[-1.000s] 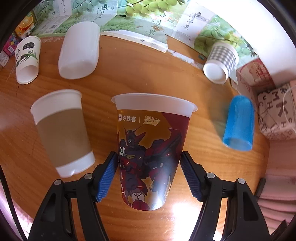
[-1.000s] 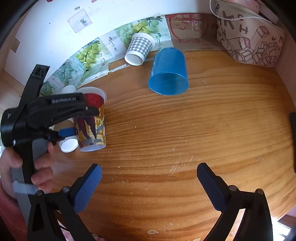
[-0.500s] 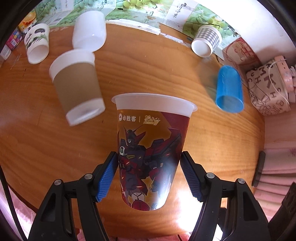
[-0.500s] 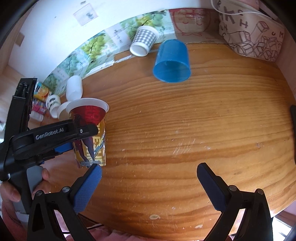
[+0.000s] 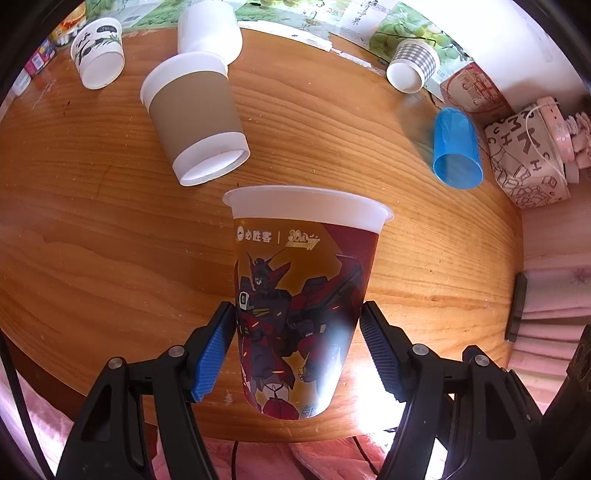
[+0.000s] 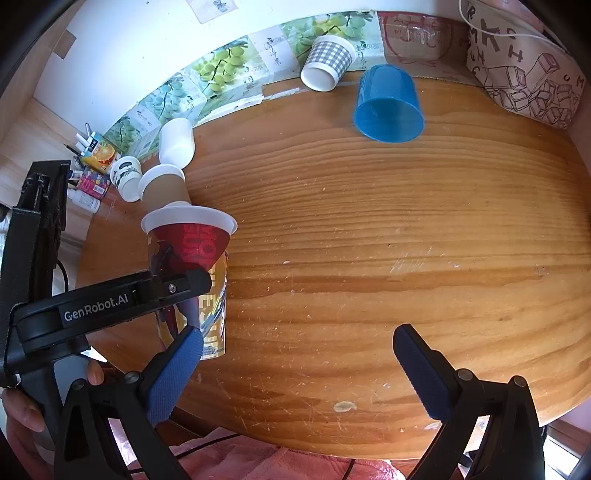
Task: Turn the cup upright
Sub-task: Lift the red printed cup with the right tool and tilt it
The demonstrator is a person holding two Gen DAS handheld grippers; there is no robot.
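The left gripper (image 5: 297, 350) is clamped on the robot-print cup (image 5: 303, 295), blue pads pressed against both sides of its lower half. The cup is mouth-up and roughly vertical, near the front edge of the wooden table (image 5: 92, 240). In the right wrist view its base looks at or just above the wood; contact cannot be confirmed. Judgement: the flip itself looks done; what is left is setting the cup down firmly and letting go.

The right gripper (image 6: 295, 369) is spread wide with nothing between its fingers, hovering over bare wood to the right of the cup.

Counts:
- Cups: six in total.
- One upright, the held one.
- Five on their sides: brown-sleeve cup (image 5: 195, 118), plain white cup (image 5: 210, 29), leaf-print cup (image 5: 98, 53), checked cup (image 5: 412, 64), blue cup (image 5: 456, 149).
- Grippers: two.
- Patterned bag (image 5: 524, 166): one, at the right rim.
- Grape-print cartons (image 6: 221, 66): a row along the back wall, number unclear.

If every cup is meant to be stood up, five remain.
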